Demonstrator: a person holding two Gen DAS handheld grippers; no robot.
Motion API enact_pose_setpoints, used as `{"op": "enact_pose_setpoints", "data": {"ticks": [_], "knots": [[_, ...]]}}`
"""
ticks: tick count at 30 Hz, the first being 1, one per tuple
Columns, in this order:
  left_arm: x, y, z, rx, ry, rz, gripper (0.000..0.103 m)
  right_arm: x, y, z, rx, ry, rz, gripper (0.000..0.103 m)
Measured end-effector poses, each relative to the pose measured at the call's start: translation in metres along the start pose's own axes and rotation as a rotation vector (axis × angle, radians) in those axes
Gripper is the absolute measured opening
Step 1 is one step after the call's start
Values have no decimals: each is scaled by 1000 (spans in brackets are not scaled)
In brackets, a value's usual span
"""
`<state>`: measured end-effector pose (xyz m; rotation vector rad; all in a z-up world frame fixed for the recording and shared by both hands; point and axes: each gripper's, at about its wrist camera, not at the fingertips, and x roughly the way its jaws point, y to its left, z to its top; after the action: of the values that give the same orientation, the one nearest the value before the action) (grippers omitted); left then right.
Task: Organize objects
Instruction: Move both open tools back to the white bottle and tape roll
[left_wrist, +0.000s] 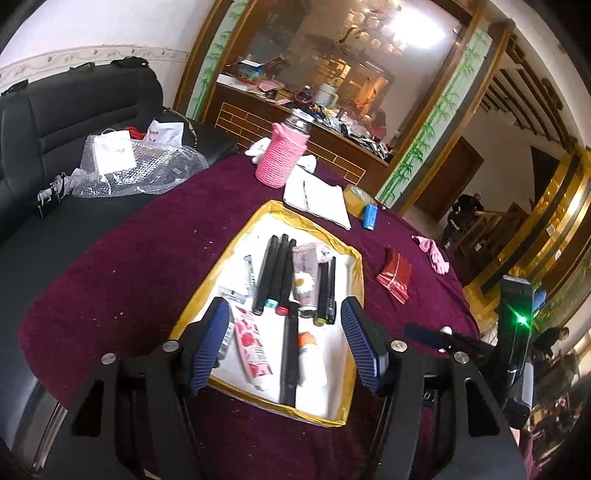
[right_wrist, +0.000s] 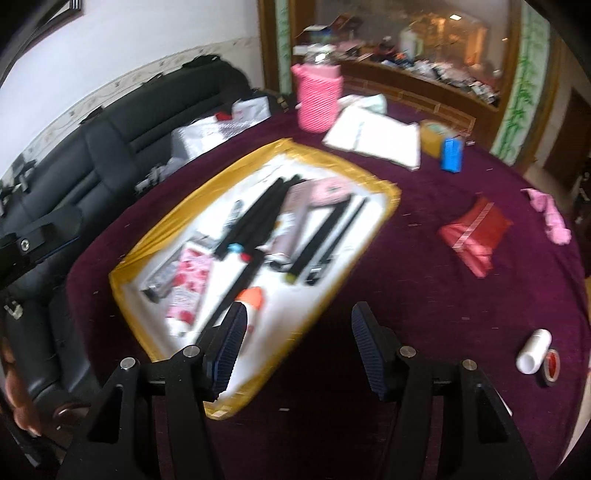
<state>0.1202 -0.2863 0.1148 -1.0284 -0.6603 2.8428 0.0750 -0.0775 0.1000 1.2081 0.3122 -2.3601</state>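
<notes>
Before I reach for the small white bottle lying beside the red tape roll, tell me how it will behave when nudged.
The white bottle lies on its side, so it probably rolls if pushed across its length. The plush maroon tablecloth should slow it. It looks like light plastic, likely slick to pinch.

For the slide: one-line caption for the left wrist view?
Open, empty left gripper above a gold-rimmed tray of pens and tubes on a maroon tablecloth.
</notes>
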Motion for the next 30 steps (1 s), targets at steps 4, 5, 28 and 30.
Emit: {"op": "enact_pose_setpoints", "data": {"ticks": [4,5,28,30], "knots": [[4,-21,-4,33,20,2,62,-15,-22,-7,16,-55,-66,56],[5,-25,-5,39,23,3,62,-18,-28,-9,20,-67,-82,57],[65,-177,-49,350,219,-115,62,-68,-289,-76,530,-107,-189,62],[78,-191,-53,373,244,-132,62,-67,-317,-89,575,-99,-197,62]]}}
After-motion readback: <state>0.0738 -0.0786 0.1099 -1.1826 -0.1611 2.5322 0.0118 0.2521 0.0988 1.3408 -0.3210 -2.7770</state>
